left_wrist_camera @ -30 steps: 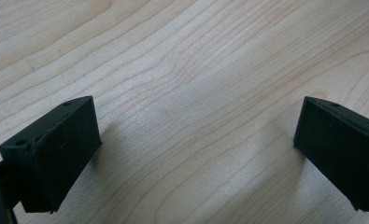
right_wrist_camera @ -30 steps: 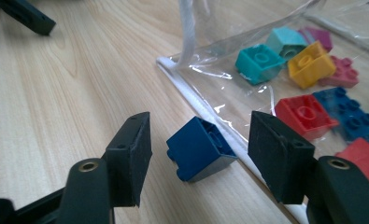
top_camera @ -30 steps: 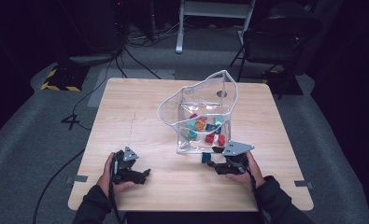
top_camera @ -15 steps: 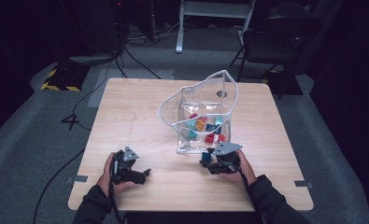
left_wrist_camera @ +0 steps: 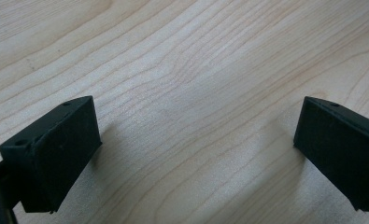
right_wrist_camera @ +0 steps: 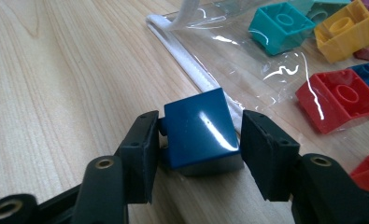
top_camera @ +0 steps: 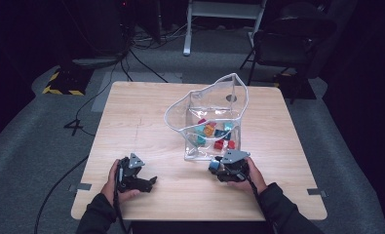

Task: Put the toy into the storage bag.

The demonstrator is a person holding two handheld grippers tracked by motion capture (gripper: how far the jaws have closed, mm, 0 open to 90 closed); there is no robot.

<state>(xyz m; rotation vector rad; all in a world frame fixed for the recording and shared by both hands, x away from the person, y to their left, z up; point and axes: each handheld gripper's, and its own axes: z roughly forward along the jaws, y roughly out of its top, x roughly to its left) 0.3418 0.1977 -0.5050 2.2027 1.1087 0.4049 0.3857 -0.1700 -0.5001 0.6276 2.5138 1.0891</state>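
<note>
A dark blue brick point(right_wrist_camera: 198, 133) lies on the wooden table point(top_camera: 141, 122) just outside the near corner of a clear plastic bag point(top_camera: 214, 112). My right gripper point(right_wrist_camera: 201, 140) has just been closing, and both jaws now touch the brick's sides. In the high view that gripper point(top_camera: 214, 166) points left at the bag's front edge, where the blue brick point(top_camera: 212, 165) shows as a small spot. Inside the bag lie a teal brick point(right_wrist_camera: 278, 25), a yellow brick point(right_wrist_camera: 345, 30) and a red brick point(right_wrist_camera: 341, 98). My left gripper point(left_wrist_camera: 196, 126) is open over bare wood, near the front left of the table point(top_camera: 148, 183).
The bag's white hem point(right_wrist_camera: 191, 65) runs along the table just beyond the blue brick. The table's front edge is close behind both hands. A black chair point(top_camera: 292, 39) stands beyond the far right corner, and cables point(top_camera: 83, 122) trail on the floor at the left.
My right hand has shifted a little to the left, towards the bag's near corner. The left hand and the bag have not moved.
</note>
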